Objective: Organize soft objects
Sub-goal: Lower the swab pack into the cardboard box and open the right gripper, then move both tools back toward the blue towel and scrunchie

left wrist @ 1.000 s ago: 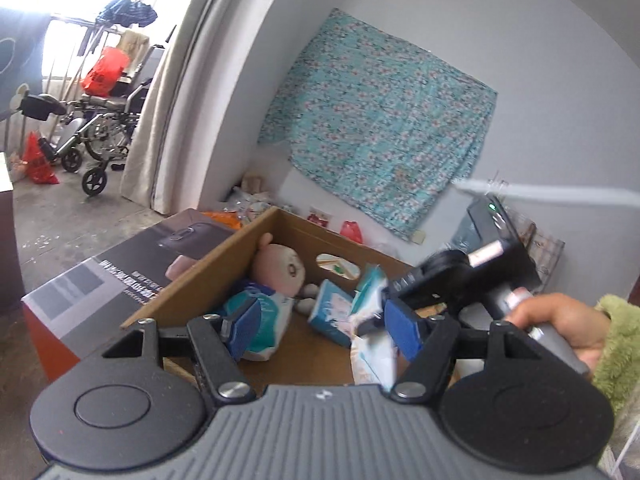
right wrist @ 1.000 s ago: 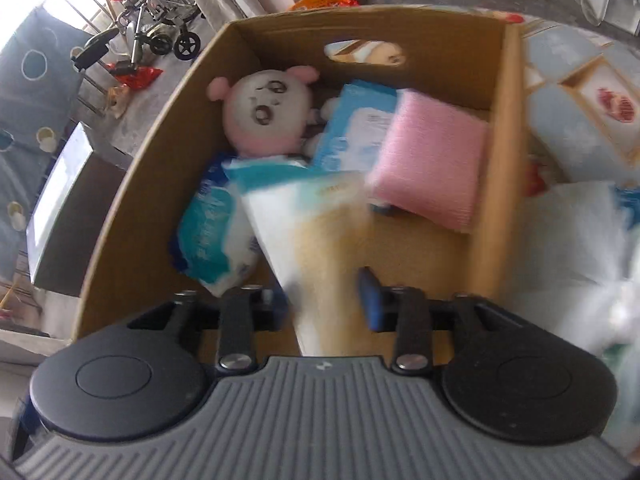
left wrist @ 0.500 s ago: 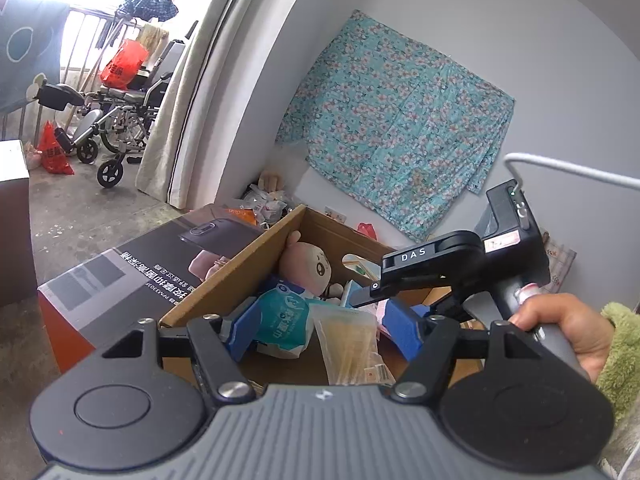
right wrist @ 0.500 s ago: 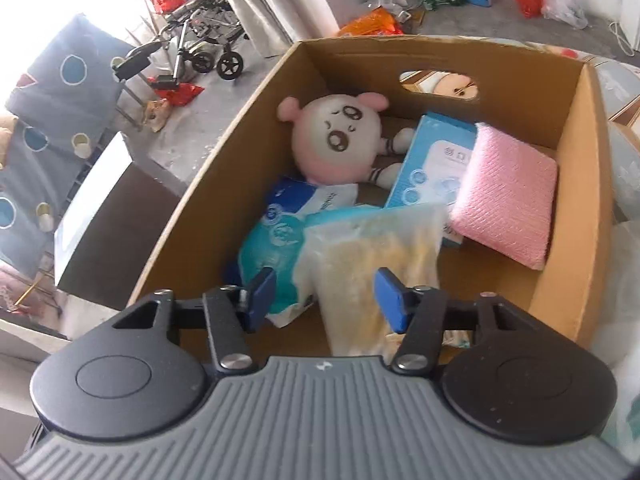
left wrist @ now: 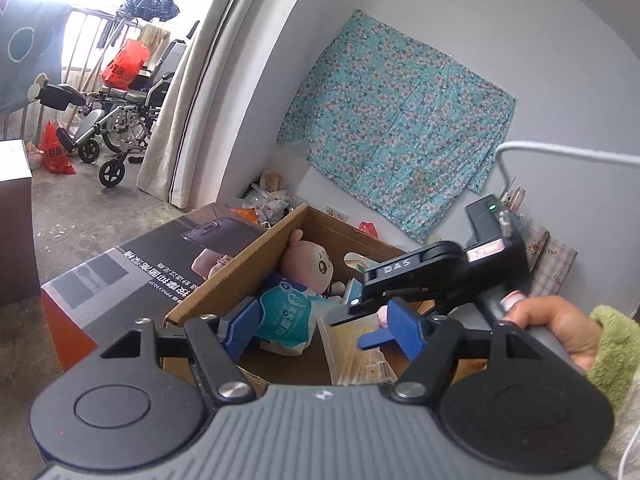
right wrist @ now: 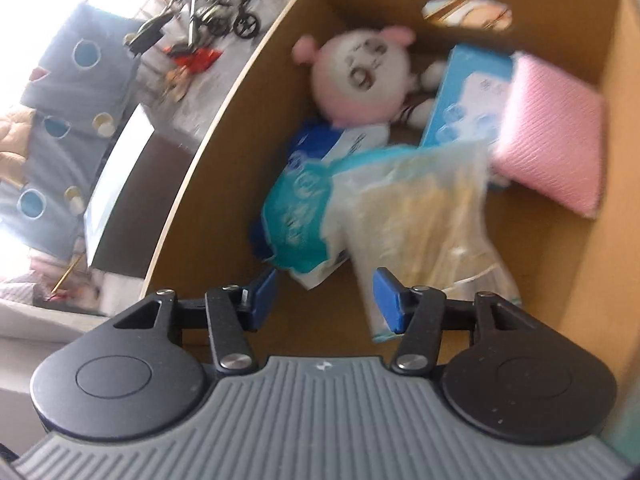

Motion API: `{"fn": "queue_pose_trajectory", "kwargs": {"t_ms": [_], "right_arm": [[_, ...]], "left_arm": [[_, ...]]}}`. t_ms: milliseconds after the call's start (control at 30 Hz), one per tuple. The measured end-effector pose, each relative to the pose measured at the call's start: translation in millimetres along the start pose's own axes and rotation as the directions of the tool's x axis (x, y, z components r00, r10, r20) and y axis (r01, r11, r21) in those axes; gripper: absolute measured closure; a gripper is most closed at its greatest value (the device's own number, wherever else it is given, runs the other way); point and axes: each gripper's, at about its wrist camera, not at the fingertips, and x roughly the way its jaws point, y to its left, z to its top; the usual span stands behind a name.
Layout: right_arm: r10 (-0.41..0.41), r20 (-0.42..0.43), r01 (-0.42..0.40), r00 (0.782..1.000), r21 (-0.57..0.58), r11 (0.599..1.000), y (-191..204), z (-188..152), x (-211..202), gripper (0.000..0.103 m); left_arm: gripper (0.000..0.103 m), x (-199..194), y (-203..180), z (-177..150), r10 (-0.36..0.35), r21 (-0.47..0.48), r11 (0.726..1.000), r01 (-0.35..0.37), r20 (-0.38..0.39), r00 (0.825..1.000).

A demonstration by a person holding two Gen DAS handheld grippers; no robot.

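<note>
Cardboard box [right wrist: 224, 128]: holds all soft items.
Plush doll [right wrist: 360, 76]: at 12 o'clock.
Clear bag [right wrist: 424, 216]: at 6 o'clock, lying free; release step.
Right hand-held gripper [right wrist: 326, 294]: half-wide, empty.
Left hand-held gripper [left wrist: 320, 330]: wide, empty.
Next: withdraw, fetch another item.
</note>
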Motion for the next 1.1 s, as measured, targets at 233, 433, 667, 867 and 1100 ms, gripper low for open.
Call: {"fn": "queue_pose_trajectory", "kwargs": {"t_ms": [233, 433, 667, 867, 1100], "right_arm": [[-0.022, 0.113, -0.014, 0.993, 0.309, 0.951, -50.1, -2.4, 15.9, 0.052], [0.102, 0.173, -0.164, 0.980, 0.402, 0.901, -65.1, -7.7, 13.3, 0.050], [0.197, 0.188, -0.244, 0.962, 0.281, 0.928, -47.5, -13.3, -20.0, 0.045], [0.260, 0.295, -0.289, 0.919, 0.059, 0.955, -36.5, -49.2, -123.1, 0.026], [0.108, 0.487, -0.077, 0.867, -0.082, 0.994, -66.1, -121.9, -248.1, 0.016]], "left_arm": [[0.031, 0.6, 0.2, 0.1, -0.008, -0.003, 1.000, 0.008, -0.010, 1.000], [0.031, 4.3, 1.8, 0.3, -0.007, -0.012, 1.000, 0.006, -0.017, 1.000], [0.022, 5.4, -5.4, -4.2, -0.035, 0.015, 0.999, 0.035, -0.039, 0.999], [0.008, -5.6, -29.3, -8.1, -0.152, 0.085, 0.985, 0.153, -0.020, 0.988], [0.000, -17.6, -85.1, -20.5, -0.351, 0.216, 0.911, 0.352, -0.044, 0.935]]}}
